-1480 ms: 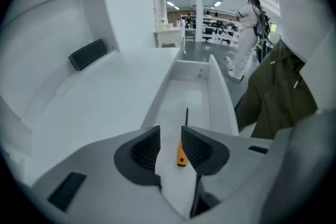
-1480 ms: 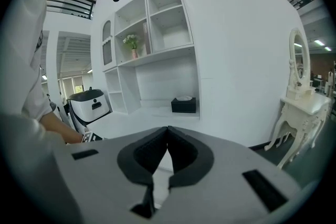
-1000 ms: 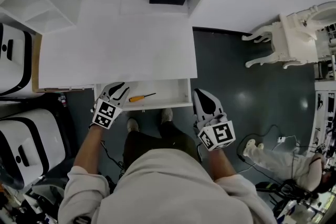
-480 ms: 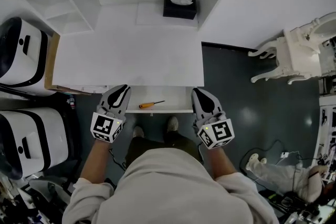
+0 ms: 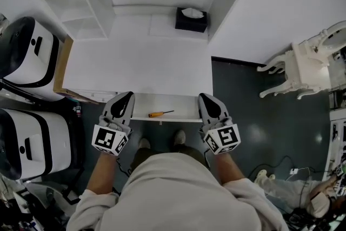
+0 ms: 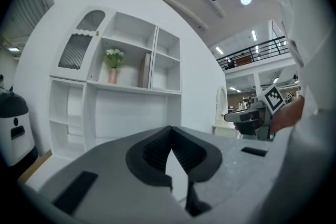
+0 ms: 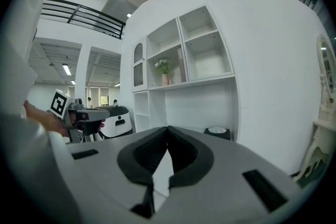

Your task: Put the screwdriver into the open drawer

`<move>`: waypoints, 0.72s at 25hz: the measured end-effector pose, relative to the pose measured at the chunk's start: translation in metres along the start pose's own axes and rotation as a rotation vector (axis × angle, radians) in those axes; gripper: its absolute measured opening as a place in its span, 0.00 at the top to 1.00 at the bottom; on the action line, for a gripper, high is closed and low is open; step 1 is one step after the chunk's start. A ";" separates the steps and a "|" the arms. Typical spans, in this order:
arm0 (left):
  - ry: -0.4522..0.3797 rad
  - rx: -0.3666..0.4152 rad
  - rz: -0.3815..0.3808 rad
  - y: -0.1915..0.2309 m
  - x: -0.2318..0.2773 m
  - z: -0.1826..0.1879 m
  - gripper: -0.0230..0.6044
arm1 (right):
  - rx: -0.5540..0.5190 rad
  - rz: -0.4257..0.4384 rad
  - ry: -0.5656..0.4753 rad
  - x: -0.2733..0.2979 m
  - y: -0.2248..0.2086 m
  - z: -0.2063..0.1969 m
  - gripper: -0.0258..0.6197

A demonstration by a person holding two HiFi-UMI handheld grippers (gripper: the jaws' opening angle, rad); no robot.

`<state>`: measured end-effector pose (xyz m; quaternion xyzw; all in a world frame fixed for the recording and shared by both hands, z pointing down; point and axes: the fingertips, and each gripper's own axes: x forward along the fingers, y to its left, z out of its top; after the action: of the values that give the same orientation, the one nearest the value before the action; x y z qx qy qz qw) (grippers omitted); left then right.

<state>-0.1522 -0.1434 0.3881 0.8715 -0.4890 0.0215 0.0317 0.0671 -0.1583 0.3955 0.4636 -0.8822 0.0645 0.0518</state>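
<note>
The screwdriver (image 5: 160, 113), orange-handled with a dark shaft, lies in the open white drawer (image 5: 184, 116) under the desk's front edge. My left gripper (image 5: 127, 98) hovers at the drawer's left end, raised and level. Its jaws have just been closing and now meet with nothing between them (image 6: 170, 131). My right gripper (image 5: 205, 100) hangs at the drawer's right end, shut and empty (image 7: 167, 131). Neither gripper touches the screwdriver. In each gripper view the other gripper shows at the side.
A white desk (image 5: 140, 67) with a shelf unit (image 5: 97, 8) behind it fills the middle. A black tissue box (image 5: 191, 19) sits at the back right of the desk. White-and-black machines (image 5: 27, 57) stand at the left; a white ornate chair (image 5: 303, 70) stands at the right.
The left gripper let go of the screwdriver, rose away from the drawer and shut. The right gripper rose slightly. The screwdriver stays in the drawer.
</note>
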 end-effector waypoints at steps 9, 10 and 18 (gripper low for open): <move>-0.047 -0.009 0.039 -0.001 -0.028 0.022 0.96 | -0.049 0.021 -0.034 -0.003 0.015 0.017 0.96; -0.050 -0.010 0.041 -0.001 -0.029 0.024 0.96 | -0.049 0.022 -0.036 -0.004 0.016 0.017 0.96; -0.055 -0.005 0.045 -0.008 -0.038 0.027 0.96 | -0.048 0.032 -0.042 -0.011 0.022 0.018 0.96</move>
<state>-0.1647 -0.1085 0.3578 0.8605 -0.5091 -0.0029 0.0198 0.0544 -0.1395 0.3750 0.4493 -0.8917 0.0345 0.0431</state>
